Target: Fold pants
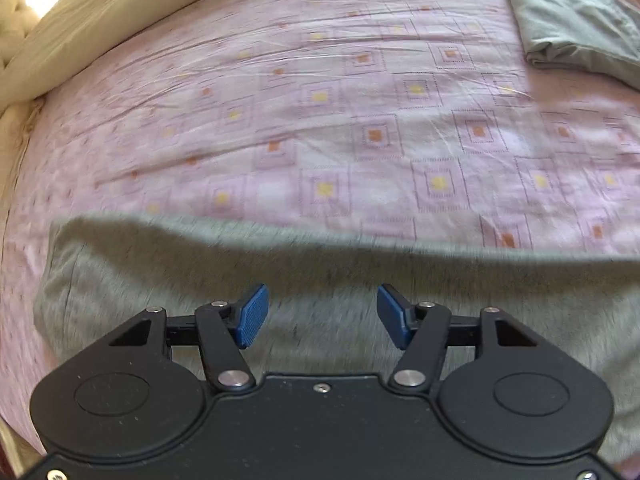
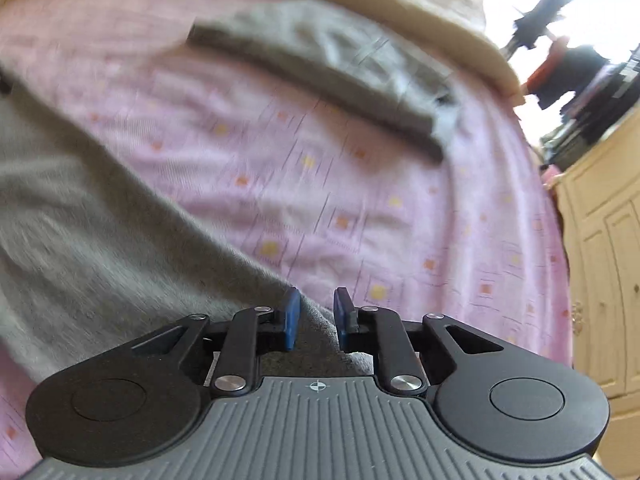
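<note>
Left wrist view looks down on a bed covered by a pink patterned sheet (image 1: pixel 320 120), with a cream quilt (image 1: pixel 100 12) bunched along the far left edge and a folded grey garment (image 1: pixel 576 20) lying at the far right corner. The grey pants (image 1: pixel 200 264) lie flat across the near part of the sheet, directly under the left gripper (image 1: pixel 322 316), whose blue fingers (image 1: pixel 252 316) stand wide apart above the cloth with nothing between them. In the right wrist view the same pants (image 2: pixel 80 220) spread from the near left towards the middle, and their right edge runs up between the fingers of the right gripper (image 2: pixel 316 318). These fingers are close together with a narrow gap showing; whether the pads already pinch the fabric I cannot tell, as both pictures are blurred. Farther right stands a cream cabinet (image 2: pixel 600 240) beside the bed. The likely trouble is a poor hold: if the right fingers catch only the top layer or a thin edge, the cloth may slip out when lifted, and the fold would come out crooked or drag the sheet into wrinkles.
</note>
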Available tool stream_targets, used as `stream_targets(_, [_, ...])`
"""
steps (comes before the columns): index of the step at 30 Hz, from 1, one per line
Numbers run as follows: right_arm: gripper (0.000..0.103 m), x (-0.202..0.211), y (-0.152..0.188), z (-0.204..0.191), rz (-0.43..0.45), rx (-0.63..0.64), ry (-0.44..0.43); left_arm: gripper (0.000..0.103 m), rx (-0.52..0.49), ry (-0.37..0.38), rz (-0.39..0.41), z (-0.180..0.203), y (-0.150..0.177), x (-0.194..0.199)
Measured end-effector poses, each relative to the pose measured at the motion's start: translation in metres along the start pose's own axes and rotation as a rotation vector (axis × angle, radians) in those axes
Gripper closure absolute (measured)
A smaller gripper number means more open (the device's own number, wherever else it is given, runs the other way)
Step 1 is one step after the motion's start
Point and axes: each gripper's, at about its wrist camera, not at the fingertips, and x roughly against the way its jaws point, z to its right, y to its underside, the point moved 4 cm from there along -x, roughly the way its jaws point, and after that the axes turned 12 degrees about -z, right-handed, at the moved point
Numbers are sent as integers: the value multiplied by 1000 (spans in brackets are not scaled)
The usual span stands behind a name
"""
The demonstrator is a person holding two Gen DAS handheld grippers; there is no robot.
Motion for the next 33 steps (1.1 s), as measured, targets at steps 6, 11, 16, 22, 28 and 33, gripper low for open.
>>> stream_targets(6, [84,-13,48,-2,-122,-64,-25,38,-33,-68,-82,-28,84,-16])
stream_targets(11, [85,-12,59,8,-162,-134,61,27,20,-91,-138,-51,113,-40])
stream_targets(16, [84,23,36,-13,-30,-190,18,33,15,-95,-74,-59,103,-15])
stream_targets(22, [83,52,0,-75,72,-173,-125,33,55,-90,1,-96,88,5])
stream_targets(28, [83,64,-31,-158,92,-98,-223,33,60,-158,7,-152,65,-15])
stream_targets(33, [83,70,-50,-228,69,-61,-266,33,5,-176,-3,-197,40,-49])
